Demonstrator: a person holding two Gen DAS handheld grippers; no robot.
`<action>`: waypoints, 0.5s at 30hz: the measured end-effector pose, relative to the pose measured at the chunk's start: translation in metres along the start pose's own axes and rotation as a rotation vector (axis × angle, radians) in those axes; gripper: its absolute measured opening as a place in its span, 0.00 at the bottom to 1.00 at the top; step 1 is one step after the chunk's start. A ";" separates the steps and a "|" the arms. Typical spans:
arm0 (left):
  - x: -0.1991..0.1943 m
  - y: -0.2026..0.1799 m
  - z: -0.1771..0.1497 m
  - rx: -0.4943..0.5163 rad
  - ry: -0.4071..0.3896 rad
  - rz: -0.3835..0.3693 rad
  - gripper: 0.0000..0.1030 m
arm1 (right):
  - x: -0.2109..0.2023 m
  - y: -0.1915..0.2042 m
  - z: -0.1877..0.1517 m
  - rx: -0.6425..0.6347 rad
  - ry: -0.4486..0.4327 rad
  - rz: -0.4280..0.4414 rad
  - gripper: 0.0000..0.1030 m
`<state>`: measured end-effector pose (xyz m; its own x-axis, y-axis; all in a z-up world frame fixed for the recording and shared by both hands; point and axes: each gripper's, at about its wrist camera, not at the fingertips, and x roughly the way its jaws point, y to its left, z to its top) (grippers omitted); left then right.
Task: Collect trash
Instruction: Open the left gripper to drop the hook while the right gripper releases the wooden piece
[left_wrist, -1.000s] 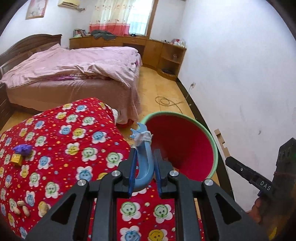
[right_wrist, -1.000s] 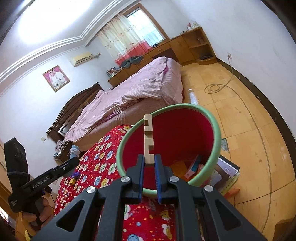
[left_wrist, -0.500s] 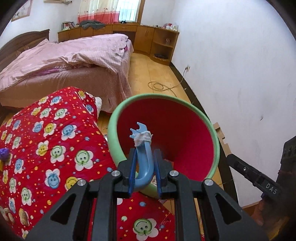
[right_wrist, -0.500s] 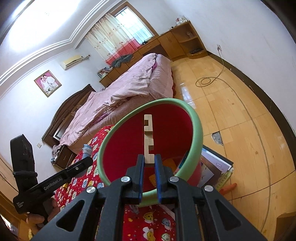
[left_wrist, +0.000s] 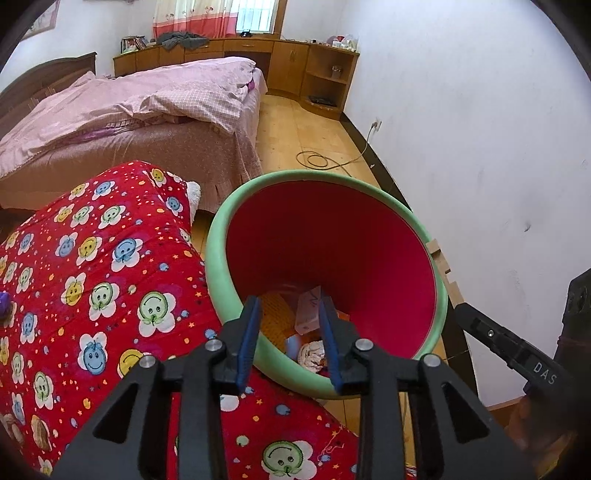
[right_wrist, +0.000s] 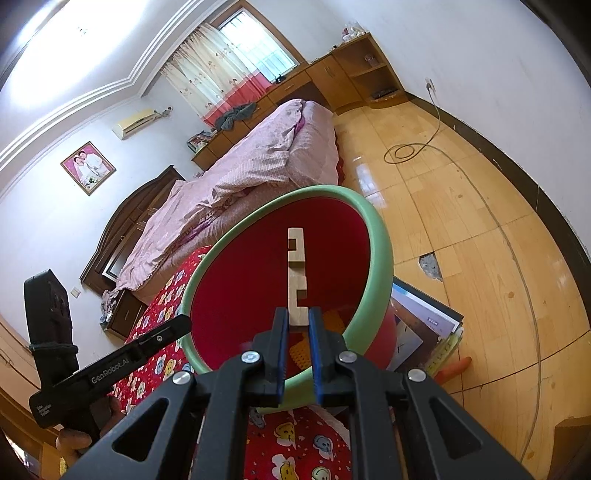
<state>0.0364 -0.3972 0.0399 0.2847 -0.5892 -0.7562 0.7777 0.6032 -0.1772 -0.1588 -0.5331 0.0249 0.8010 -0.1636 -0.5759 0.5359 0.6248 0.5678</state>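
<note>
Seen first from the left wrist camera, the left gripper (left_wrist: 290, 334) sits at lower centre of the frame with its blue-padded jaws having just been opening; they stand apart with nothing between them, poised over the mouth of the trash bin (left_wrist: 369, 229), a red bucket with a green rim that fills the middle of the picture. Down in the bin's bottom, framed between the jaws, lie a crumpled white wad (left_wrist: 312, 354), a small carton (left_wrist: 308, 310) and an orange mesh scrap (left_wrist: 275, 314). A red flower-print quilt (left_wrist: 103, 280) covers the lower left, touching the bin's rim, and a bed with pink covers (left_wrist: 147, 103) spans the upper left. At the right edge, a notched wooden strip (left_wrist: 445, 267) shows just outside the rim, with the black body of the other gripper below it. From the right wrist camera, the right gripper (right_wrist: 297, 325) at lower centre is clamped on that wooden strip (right_wrist: 296, 273), which stands upright out of the jaws and reaches over the bin's red interior (right_wrist: 240, 295). The bin occupies mid-frame, with a stack of books (right_wrist: 424, 325) just beside it at right on the wooden floor (right_wrist: 480, 221). At lower left, a hand (right_wrist: 79, 437) holds the left gripper's black handle.
</note>
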 end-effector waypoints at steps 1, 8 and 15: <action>-0.001 0.000 -0.001 -0.003 0.001 -0.001 0.31 | 0.001 0.000 -0.001 -0.001 0.001 -0.001 0.12; -0.007 0.011 -0.005 -0.042 0.001 0.010 0.31 | 0.009 0.004 -0.004 -0.012 0.021 0.002 0.16; -0.016 0.022 -0.008 -0.075 -0.011 0.016 0.31 | 0.012 0.008 -0.006 -0.013 0.024 0.001 0.16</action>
<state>0.0445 -0.3700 0.0427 0.3030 -0.5852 -0.7521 0.7291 0.6506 -0.2125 -0.1470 -0.5252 0.0189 0.7949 -0.1442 -0.5894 0.5313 0.6346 0.5613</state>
